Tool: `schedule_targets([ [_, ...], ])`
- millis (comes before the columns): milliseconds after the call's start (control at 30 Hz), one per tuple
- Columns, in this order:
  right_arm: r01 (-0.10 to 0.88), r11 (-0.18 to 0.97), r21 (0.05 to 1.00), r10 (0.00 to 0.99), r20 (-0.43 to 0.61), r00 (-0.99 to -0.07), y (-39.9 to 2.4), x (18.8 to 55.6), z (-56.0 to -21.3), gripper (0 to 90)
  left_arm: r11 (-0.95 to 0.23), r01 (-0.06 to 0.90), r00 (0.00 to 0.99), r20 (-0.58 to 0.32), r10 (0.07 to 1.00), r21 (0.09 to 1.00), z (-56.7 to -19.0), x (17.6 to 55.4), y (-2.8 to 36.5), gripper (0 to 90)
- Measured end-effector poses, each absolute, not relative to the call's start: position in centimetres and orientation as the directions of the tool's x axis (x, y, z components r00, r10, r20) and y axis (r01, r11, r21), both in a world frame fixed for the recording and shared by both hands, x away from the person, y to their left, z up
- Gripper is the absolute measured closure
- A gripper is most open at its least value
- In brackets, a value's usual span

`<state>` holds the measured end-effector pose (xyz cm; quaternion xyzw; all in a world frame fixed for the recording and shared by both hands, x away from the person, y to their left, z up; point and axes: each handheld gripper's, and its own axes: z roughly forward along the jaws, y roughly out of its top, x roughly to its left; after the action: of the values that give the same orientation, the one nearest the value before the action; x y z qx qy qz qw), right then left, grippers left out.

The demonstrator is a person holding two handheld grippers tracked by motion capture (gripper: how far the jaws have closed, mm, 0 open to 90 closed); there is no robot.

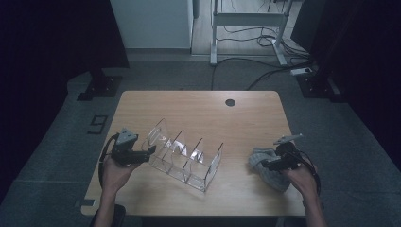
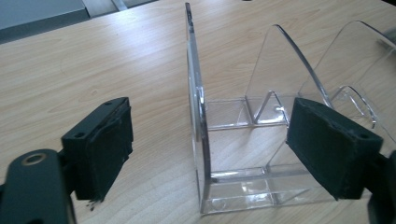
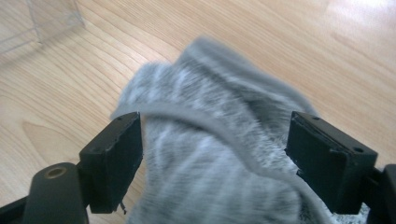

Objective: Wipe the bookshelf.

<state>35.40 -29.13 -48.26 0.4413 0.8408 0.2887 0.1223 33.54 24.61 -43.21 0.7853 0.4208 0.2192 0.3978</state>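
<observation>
A clear acrylic rack (image 1: 185, 157) with several upright dividers lies at an angle on the wooden table (image 1: 236, 123), left of centre. My left gripper (image 1: 150, 150) is at its left end. In the left gripper view the left gripper (image 2: 210, 137) stands open, with the rack's end wall (image 2: 196, 102) between the pads and touching neither. A grey sock (image 1: 265, 165) lies bunched near the table's front right. My right gripper (image 1: 265, 164) is over it. In the right gripper view the right gripper (image 3: 215, 154) is open, and the sock (image 3: 210, 154) fills the gap between its jaws.
A round cable hole (image 1: 230, 102) sits near the table's far edge. On the floor beyond the table are a white desk frame (image 1: 246, 28) and loose cables (image 1: 265, 71). Dark stands flank the table at both sides.
</observation>
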Motion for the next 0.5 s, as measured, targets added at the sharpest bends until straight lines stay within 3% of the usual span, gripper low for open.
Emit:
schedule_targets([
  [500,0.613,0.471,0.635,0.769,0.046,-0.638,-27.4,35.0,-46.9,13.4,-0.343,0.497,0.57,-0.001,0.822,0.797,-44.2,31.9,25.5,4.4],
])
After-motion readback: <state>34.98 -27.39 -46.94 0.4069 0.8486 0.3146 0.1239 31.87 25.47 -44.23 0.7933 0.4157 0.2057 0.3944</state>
